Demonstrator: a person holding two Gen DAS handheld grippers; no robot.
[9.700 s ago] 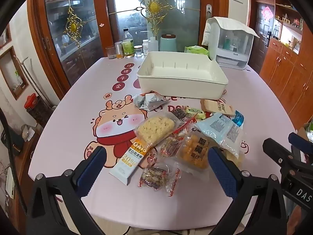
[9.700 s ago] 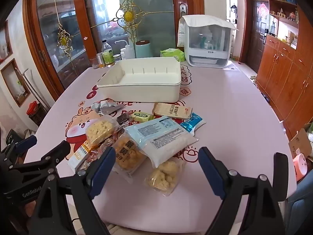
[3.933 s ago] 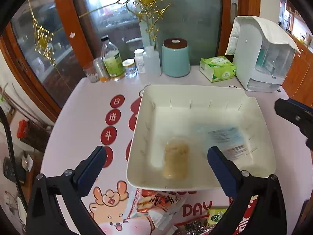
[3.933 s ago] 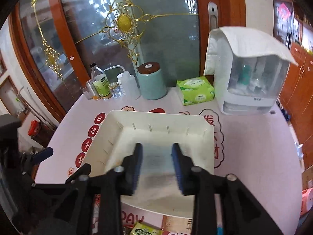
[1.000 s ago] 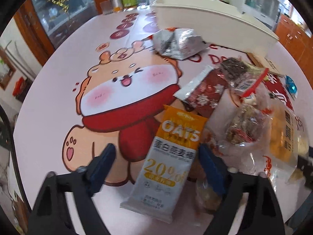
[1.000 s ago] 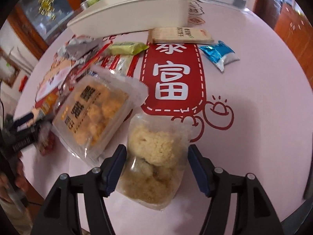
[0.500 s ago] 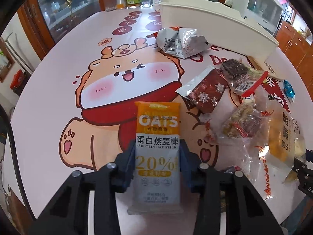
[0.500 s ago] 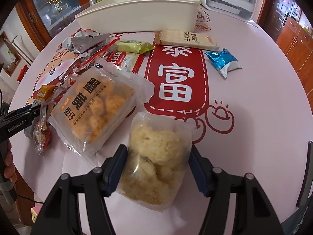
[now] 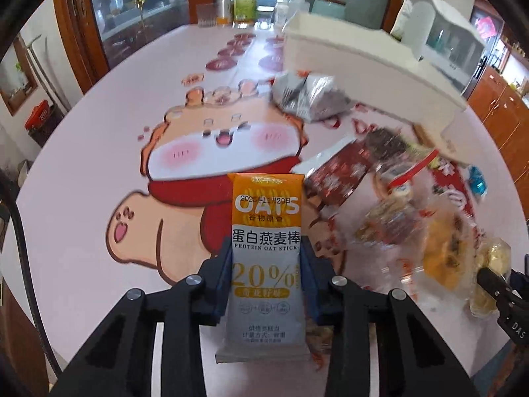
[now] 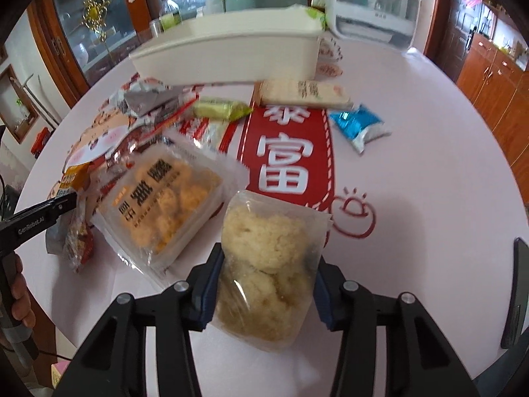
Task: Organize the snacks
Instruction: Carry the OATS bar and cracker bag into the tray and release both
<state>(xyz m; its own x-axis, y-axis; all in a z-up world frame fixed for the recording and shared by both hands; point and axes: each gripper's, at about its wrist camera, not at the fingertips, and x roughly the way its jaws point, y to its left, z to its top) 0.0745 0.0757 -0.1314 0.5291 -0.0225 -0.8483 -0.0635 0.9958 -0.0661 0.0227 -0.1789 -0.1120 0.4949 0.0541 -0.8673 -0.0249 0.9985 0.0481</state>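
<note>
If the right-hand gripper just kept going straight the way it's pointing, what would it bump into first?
Probably the white bin. The right gripper, shut on the pale puffed-snack bag, aims over bare tablecloth toward it, though depth is unclear.

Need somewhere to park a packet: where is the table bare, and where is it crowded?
Bare: right of the blue packet, toward the table edge, and left of the oat stick. Crowded: between the white bin and the orange snack tray.

Left hand-held gripper (image 9: 266, 274) clamped, loaded; right hand-held gripper (image 10: 266, 284) likewise clamped.
</note>
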